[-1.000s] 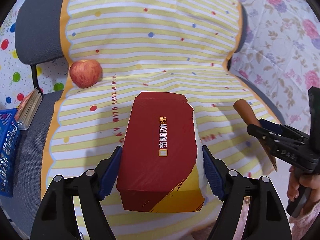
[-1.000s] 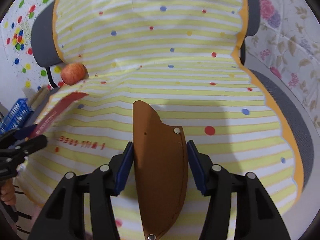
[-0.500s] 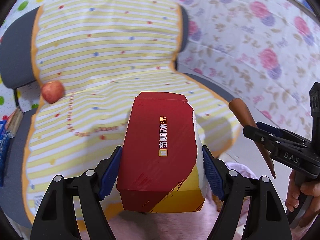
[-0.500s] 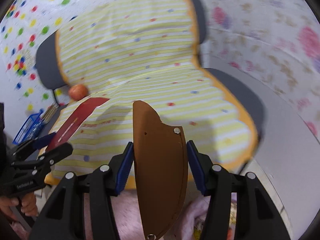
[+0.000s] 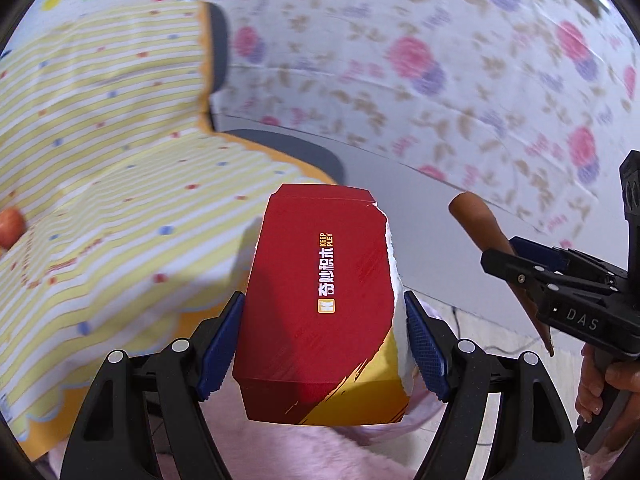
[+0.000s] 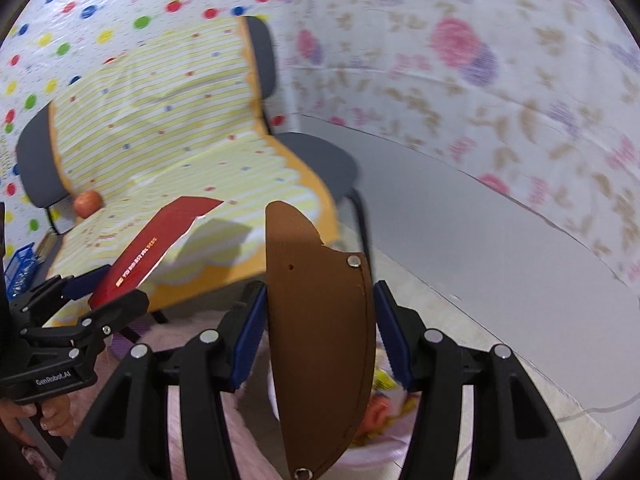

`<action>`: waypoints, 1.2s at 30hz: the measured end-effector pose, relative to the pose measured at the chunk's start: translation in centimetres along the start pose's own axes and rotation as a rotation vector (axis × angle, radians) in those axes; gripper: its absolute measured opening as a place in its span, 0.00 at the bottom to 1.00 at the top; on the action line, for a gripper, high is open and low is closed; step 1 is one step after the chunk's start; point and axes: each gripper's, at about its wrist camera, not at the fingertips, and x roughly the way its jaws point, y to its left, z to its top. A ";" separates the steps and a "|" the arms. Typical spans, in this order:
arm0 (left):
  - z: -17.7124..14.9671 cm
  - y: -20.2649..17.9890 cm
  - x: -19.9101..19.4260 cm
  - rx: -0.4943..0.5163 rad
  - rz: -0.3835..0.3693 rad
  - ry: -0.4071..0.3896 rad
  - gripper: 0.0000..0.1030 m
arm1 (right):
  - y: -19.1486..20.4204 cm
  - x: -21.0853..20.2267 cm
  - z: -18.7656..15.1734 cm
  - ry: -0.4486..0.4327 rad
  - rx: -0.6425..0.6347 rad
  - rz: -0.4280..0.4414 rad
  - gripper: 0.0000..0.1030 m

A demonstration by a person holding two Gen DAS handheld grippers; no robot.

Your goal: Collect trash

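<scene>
My left gripper is shut on a torn red and yellow cardboard box, held in the air right of the chair; it also shows in the right wrist view. My right gripper is shut on a brown leather sheath, which also shows in the left wrist view. Below the right gripper a pink-lined bin holds wrappers. Pink liner lies under the left gripper too.
A grey chair under a yellow striped cloth stands to the left, with an apple on the seat. A blue basket sits at far left. A floral sheet covers the wall above grey skirting.
Both grippers have swung right and back, away from the chair seat, each still holding its item. The bin has come into view beneath them.
</scene>
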 end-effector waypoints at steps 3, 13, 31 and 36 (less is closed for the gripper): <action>0.0 -1.9 1.5 0.040 -0.032 0.020 0.74 | -1.8 -0.2 -1.0 0.009 0.039 -0.012 0.51; 1.1 -4.6 6.4 0.097 -0.060 0.093 0.85 | -6.5 2.7 -1.2 0.029 0.181 0.007 0.64; 0.8 -0.1 1.5 -0.040 0.094 0.123 0.90 | -4.9 -0.9 -0.2 -0.010 0.128 0.043 0.85; 0.2 0.4 -0.5 -0.018 0.166 0.137 0.92 | -2.6 -2.4 0.4 -0.019 0.066 0.072 0.94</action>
